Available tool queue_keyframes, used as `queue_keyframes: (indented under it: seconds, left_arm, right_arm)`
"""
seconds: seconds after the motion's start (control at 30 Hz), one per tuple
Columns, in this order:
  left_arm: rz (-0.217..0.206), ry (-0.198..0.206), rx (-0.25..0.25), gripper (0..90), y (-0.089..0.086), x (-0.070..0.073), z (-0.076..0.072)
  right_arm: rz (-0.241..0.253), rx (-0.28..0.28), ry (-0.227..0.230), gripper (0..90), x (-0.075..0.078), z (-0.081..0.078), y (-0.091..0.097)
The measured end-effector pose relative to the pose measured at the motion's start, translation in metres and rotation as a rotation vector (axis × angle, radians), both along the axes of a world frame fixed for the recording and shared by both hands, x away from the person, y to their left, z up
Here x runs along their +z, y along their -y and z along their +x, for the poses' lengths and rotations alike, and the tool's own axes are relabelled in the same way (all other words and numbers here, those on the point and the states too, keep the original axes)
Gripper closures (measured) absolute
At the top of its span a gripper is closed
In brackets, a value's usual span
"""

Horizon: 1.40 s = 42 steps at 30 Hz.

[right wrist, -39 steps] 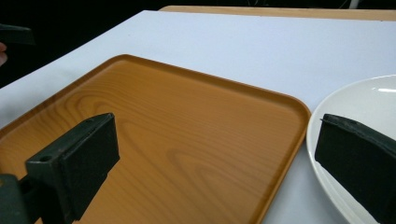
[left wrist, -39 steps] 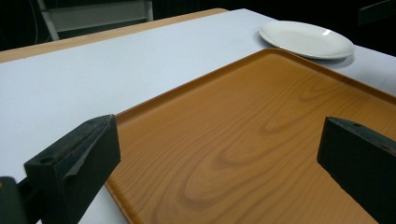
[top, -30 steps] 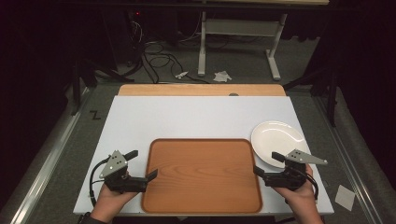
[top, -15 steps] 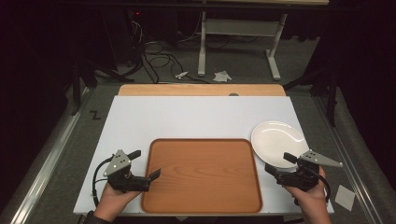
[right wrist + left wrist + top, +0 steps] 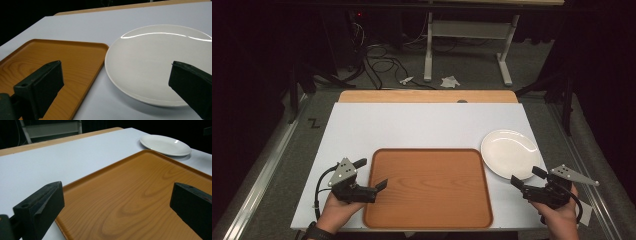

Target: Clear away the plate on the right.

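An empty wooden tray (image 5: 428, 190) lies on the white table (image 5: 412, 125) near its front edge. A bare white plate (image 5: 509, 152) rests just right of the tray's far right corner. My left gripper (image 5: 372, 173) is open at the tray's left rim, one jaw over the tray and one over the table. In the left gripper view the gripper (image 5: 116, 197) straddles the tray (image 5: 140, 195), with the plate (image 5: 165, 144) far off. My right gripper (image 5: 526, 176) is open near the plate's front edge. In the right gripper view the gripper (image 5: 116, 80) frames the plate (image 5: 160, 57) and the tray corner (image 5: 62, 57).
A bare wooden strip (image 5: 427, 96) runs along the table's far edge. Beyond it the floor holds cables (image 5: 377, 60), crumpled paper (image 5: 449, 81) and a metal desk frame (image 5: 467, 45). The right hand sits close to the table's front right corner.
My right gripper has drifted to the right, away from the tray's right rim and toward the plate's near edge. The left gripper has barely shifted. Both stay open.
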<state>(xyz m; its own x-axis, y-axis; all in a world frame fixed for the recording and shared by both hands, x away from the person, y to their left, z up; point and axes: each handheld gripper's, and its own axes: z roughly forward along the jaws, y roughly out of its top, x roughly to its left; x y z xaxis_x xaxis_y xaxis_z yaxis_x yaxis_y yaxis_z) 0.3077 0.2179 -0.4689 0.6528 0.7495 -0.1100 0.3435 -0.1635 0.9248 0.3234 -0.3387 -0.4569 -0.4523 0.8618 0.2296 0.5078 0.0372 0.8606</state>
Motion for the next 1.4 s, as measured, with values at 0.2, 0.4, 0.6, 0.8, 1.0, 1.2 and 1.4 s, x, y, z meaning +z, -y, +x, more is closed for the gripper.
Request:
queue_keyframes:
  seconds: [0.2, 0.4, 0.6, 0.8, 1.0, 1.2, 1.4]
  left_arm:
    - [0.001, 0.002, -0.005, 0.2, -0.002, 0.0, 0.0]
    - [0.025, -0.008, -0.022, 0.6, -0.001, -0.002, 0.001]
    - [0.02, -0.01, -0.021, 0.4, 0.0, -0.002, 0.0]
    - [0.007, 0.005, -0.005, 0.3, -0.001, -0.003, 0.001]
    - [0.017, 0.0, -0.024, 0.4, -0.001, -0.005, 0.001]
    - [0.041, 0.022, -0.036, 1.3, 0.002, -0.006, 0.0]
    - [0.024, 0.025, -0.033, 2.3, 0.001, -0.005, -0.001]
  right_arm:
    - [-0.012, -0.019, -0.006, 1.3, -0.002, 0.003, 0.002]
    - [-0.013, -0.028, -0.031, 1.3, -0.008, 0.008, 0.004]
    - [0.025, -0.049, -0.046, 1.3, -0.007, 0.01, 0.01]
    - [0.005, -0.092, -0.07, 1.3, 0.004, 0.025, 0.003]
    - [0.008, -0.126, -0.094, 1.3, 0.005, 0.039, 0.003]
    - [0.048, -0.129, -0.099, 1.3, -0.004, 0.034, 0.003]
    - [0.045, -0.129, -0.141, 1.3, -0.01, 0.031, 0.006]
